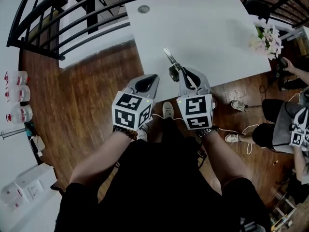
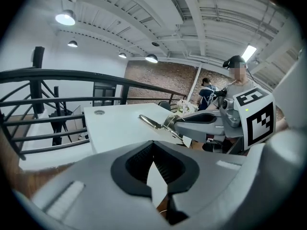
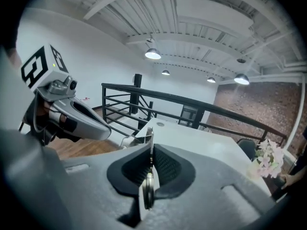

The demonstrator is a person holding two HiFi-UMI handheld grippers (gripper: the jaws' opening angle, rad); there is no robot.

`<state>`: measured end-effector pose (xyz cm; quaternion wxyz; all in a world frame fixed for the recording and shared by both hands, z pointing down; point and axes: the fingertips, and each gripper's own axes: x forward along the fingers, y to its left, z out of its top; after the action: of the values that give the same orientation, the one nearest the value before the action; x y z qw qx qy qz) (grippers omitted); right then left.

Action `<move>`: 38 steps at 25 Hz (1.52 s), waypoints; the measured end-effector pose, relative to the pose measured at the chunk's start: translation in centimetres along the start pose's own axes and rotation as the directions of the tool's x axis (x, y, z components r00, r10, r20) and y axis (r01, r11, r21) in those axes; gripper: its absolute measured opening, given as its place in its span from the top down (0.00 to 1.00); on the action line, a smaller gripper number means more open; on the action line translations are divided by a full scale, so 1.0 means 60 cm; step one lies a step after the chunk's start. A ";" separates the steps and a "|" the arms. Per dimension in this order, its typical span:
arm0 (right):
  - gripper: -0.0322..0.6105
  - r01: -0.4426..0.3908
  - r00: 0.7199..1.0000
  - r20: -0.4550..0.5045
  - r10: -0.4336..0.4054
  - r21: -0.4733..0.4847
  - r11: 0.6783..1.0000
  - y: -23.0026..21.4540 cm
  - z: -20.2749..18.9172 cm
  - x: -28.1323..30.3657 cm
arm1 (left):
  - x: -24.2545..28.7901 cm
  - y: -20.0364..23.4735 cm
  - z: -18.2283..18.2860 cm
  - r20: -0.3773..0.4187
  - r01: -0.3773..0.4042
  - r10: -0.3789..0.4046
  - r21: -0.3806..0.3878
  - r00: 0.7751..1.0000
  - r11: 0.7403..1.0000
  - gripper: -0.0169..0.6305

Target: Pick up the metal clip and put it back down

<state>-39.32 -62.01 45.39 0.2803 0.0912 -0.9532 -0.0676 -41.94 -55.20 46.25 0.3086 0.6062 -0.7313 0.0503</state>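
Note:
The metal clip [image 1: 171,58] is a slim silver lever clip held in the air over the near edge of the white table [image 1: 207,28]. My right gripper [image 1: 182,72] is shut on its rear end, and the clip's arm sticks out forward past the fingertips. In the right gripper view the clip [image 3: 150,150] stands edge-on between the pads. My left gripper [image 1: 154,77] hovers just left of it, shut and holding nothing. The left gripper view shows the clip [image 2: 152,122] in the right gripper [image 2: 176,124], ahead and to the right.
A bunch of pale flowers [image 1: 268,40] stands at the table's right edge and a round grommet [image 1: 143,8] sits at its far side. A black railing [image 1: 72,23] runs at the left over the wooden floor. A person [image 1: 285,124] sits at the right.

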 end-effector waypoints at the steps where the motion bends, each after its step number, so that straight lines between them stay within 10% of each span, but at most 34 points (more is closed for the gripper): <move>1: 0.96 -0.001 1.000 -0.006 0.001 -0.020 1.000 -0.010 -0.002 0.011 | 0.012 0.005 0.004 -0.004 -0.007 0.007 -0.009 1.000 1.000 0.95; 15: 0.96 -0.047 0.998 -0.050 0.029 -0.428 0.903 -0.073 -0.069 0.155 | 0.131 0.062 0.014 -0.068 -0.120 0.113 -0.104 0.991 0.987 0.95; 38: 0.85 -0.132 0.989 -0.128 0.074 -0.544 0.829 -0.021 -0.148 0.231 | 0.154 0.102 -0.019 -0.149 -0.169 0.147 -0.141 0.978 0.975 0.95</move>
<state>-45.73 -66.89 59.80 0.3462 -0.0416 -0.8814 -0.3188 -47.81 -61.01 53.75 0.3988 0.5156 -0.7560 0.0601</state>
